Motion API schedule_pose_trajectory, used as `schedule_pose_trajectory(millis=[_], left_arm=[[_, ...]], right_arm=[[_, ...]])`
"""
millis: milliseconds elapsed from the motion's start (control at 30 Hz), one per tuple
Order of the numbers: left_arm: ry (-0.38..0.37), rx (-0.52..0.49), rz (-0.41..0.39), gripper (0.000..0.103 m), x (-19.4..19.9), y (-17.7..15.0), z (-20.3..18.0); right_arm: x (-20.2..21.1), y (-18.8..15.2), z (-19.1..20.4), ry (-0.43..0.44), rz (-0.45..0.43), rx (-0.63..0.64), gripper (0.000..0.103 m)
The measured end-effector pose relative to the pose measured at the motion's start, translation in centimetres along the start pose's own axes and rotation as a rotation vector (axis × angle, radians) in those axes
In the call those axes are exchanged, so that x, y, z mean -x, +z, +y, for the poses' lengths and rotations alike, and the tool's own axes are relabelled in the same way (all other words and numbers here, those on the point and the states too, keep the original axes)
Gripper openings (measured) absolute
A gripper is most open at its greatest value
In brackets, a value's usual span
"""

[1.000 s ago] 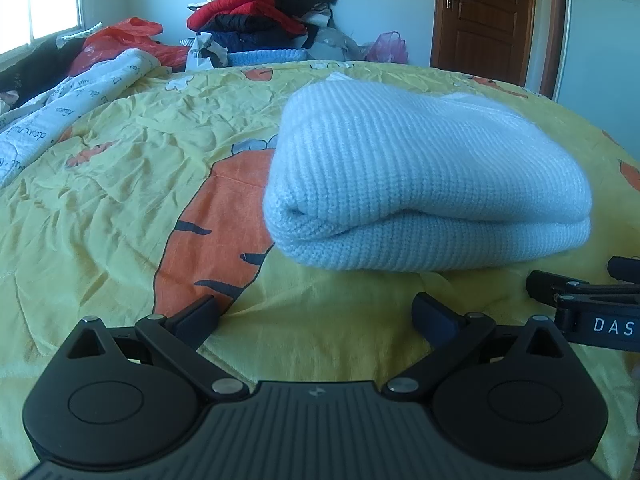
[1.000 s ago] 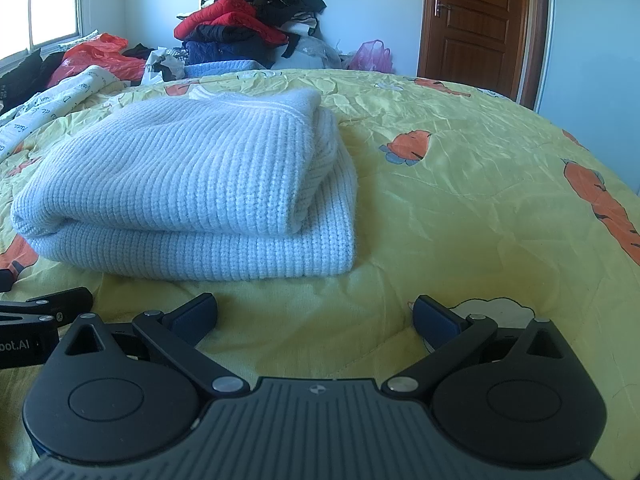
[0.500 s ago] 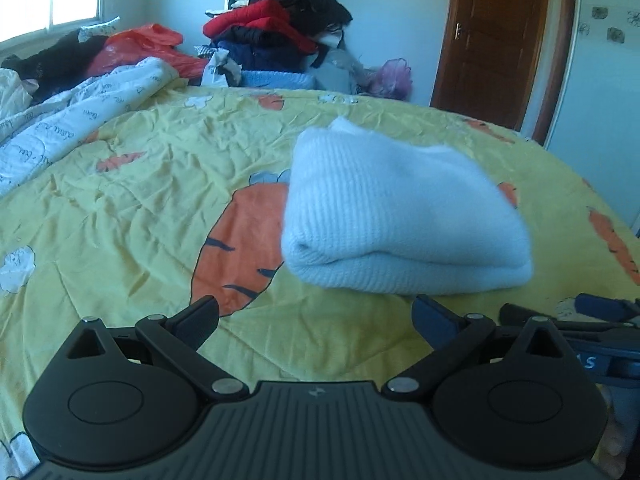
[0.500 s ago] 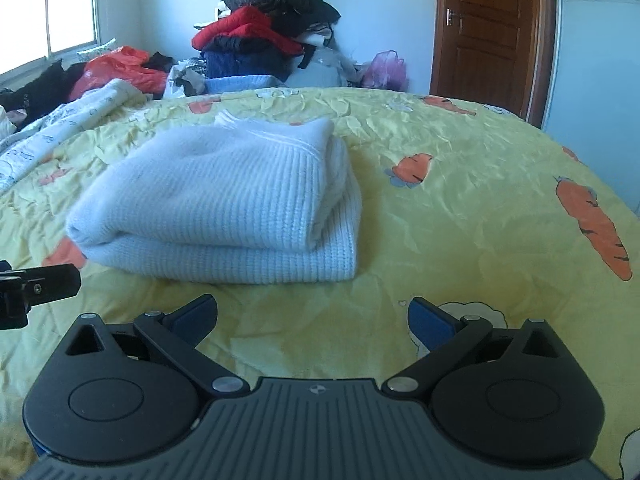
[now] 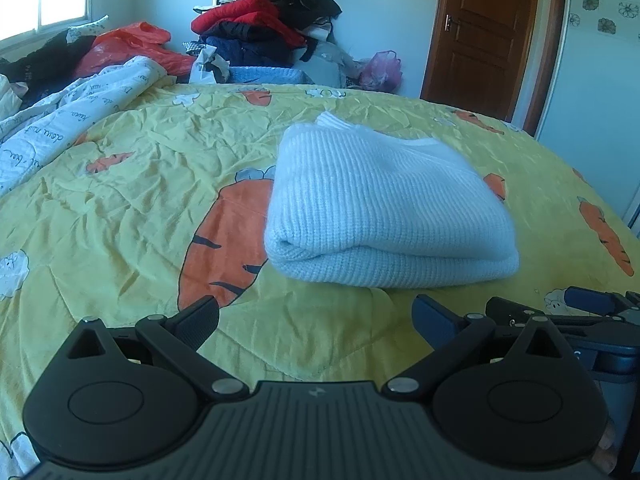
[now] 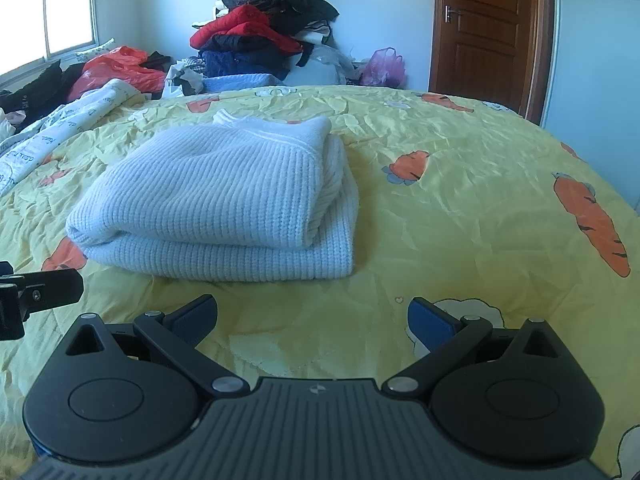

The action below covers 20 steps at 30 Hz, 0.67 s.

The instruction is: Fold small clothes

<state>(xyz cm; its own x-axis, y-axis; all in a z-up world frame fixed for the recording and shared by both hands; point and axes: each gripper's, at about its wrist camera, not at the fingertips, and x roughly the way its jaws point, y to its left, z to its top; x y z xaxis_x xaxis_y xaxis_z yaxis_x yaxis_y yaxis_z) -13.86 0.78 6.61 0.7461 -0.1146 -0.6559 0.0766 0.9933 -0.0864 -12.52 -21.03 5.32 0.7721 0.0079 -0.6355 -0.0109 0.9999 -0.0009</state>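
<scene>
Plainly, the folding of this piece looks finished. Nearest in each wrist view are the tongs themselves: the left gripper (image 5: 316,314) and the right gripper (image 6: 312,314) both stand with their jaws spread wide and nothing between them, hanging over bare yellow carrot-print bedspread (image 6: 460,208).

Just ahead of both lies the pale blue knitted sweater (image 6: 224,200), folded into a thick, tidy bundle of layers with its rounded fold facing the tongs. From the left gripper it sits ahead and a little to the right; from the right gripper, ahead and to the left. Neither tool touches it.

Farther off, to the left, a white printed quilt (image 5: 76,120) trails over the bed's edge, and beyond the bed a pile of red and dark clothes (image 6: 264,36) is heaped against the wall, with a brown door (image 6: 484,32) to the right. Whether any of that pile is next to be folded cannot be told.

Against a second ago, both grippers have drawn back and risen: the sweater then filled the near view, and it now sits smaller and farther ahead, its shape unchanged. The jaws were spread then too.
</scene>
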Motion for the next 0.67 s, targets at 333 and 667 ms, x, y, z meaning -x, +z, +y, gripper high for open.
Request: schedule_pose_trajectory(millis=[333,667], left_arm=[[0.002,0.003,-0.008,0.103,0.01,0.08,0.09],[0.028,0.022,-0.061,0.103,0.88,0.04,0.8]], right_arm=[[0.02,0.03,0.21,-0.001,-0.001,0.01,0.103],[-0.12,0.26,-0.44,0.005,-0.001,-0.045,0.103]])
